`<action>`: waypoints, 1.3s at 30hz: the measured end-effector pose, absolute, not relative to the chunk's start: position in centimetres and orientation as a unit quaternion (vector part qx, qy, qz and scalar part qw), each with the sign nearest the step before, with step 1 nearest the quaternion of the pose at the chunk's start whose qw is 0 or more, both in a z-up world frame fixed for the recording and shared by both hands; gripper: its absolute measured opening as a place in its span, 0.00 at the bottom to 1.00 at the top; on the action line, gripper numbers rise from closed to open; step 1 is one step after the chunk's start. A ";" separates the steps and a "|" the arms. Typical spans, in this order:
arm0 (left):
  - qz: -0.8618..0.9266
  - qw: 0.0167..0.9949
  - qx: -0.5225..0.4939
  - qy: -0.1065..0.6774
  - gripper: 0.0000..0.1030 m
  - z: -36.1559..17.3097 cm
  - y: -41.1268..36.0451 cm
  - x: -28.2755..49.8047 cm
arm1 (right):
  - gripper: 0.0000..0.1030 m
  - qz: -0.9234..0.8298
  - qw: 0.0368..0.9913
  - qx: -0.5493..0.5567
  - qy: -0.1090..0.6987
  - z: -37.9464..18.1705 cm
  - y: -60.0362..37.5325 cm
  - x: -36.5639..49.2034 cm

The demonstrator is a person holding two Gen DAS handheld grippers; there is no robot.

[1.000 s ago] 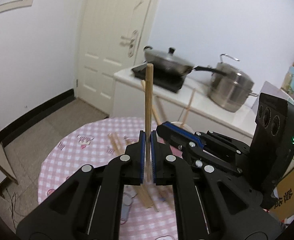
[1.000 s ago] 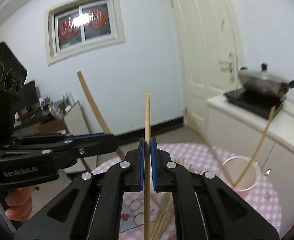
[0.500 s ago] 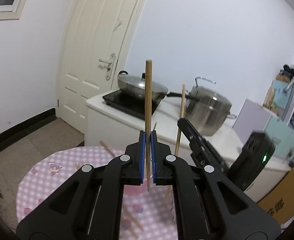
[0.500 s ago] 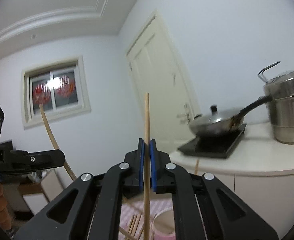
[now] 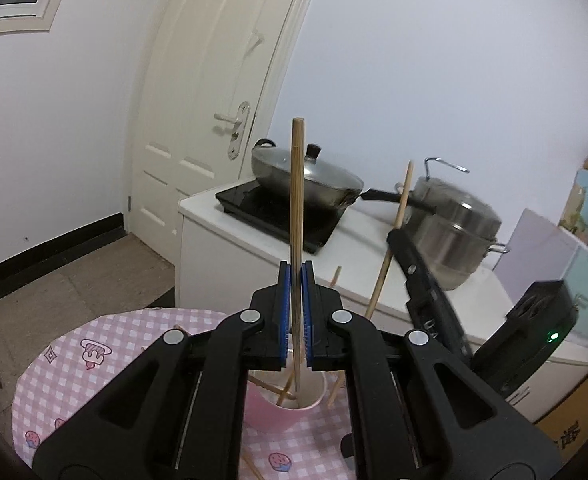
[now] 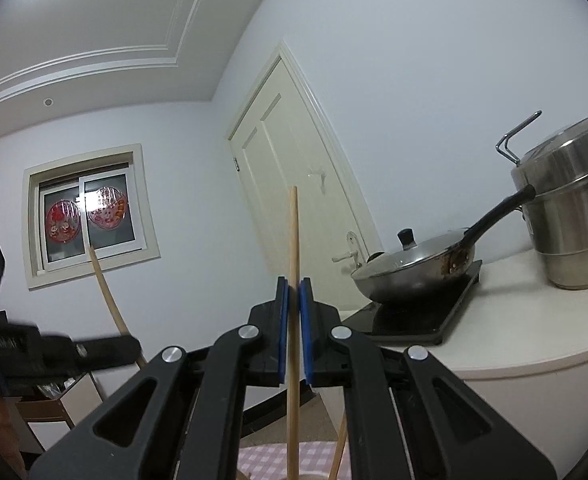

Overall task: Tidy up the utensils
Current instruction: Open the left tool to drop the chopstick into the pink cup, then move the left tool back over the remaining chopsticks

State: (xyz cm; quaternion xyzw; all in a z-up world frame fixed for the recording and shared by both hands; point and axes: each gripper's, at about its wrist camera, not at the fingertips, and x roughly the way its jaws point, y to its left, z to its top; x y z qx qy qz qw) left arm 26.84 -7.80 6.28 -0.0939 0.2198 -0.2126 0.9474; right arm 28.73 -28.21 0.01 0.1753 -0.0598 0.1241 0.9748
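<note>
Left gripper (image 5: 295, 312) clamped on an upright chopstick (image 5: 297, 216) over the pink cup (image 5: 282, 410), right gripper (image 6: 293, 332) pinching another stick (image 6: 293, 320) upright nearby.

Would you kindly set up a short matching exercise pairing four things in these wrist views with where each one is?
Things:
1. left chopstick
2. pink cup
3. lidded wok
4. steel pot

Places:
A. on the black cooktop
B. on the checked tablecloth
C. clamped upright in the left gripper
D. on the white counter, right of the cooktop

Pairs: 1-C, 2-B, 3-A, 4-D
</note>
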 end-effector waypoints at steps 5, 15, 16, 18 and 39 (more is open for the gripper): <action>-0.209 0.946 -0.080 0.236 0.06 4.8 -8.6 27.9 | 0.04 0.127 0.978 0.153 -0.057 -0.7 -27.5 29.5; -0.208 0.939 -0.050 0.269 0.06 1.2 -10.2 28.9 | 0.04 0.127 0.982 0.133 -0.032 -2.5 -27.5 29.7; -0.208 0.938 -0.051 0.273 0.06 1.0 -10.3 29.0 | 0.04 0.127 0.983 0.131 -0.028 -2.7 -27.5 29.6; -0.206 0.935 -0.052 0.283 0.06 0.4 -10.4 29.3 | 0.05 0.125 0.984 0.128 -0.021 -3.1 -27.5 29.2; -0.212 0.931 -0.051 0.292 0.49 0.8 -8.5 25.7 | 0.08 0.112 0.982 0.145 0.036 -4.7 -27.3 23.6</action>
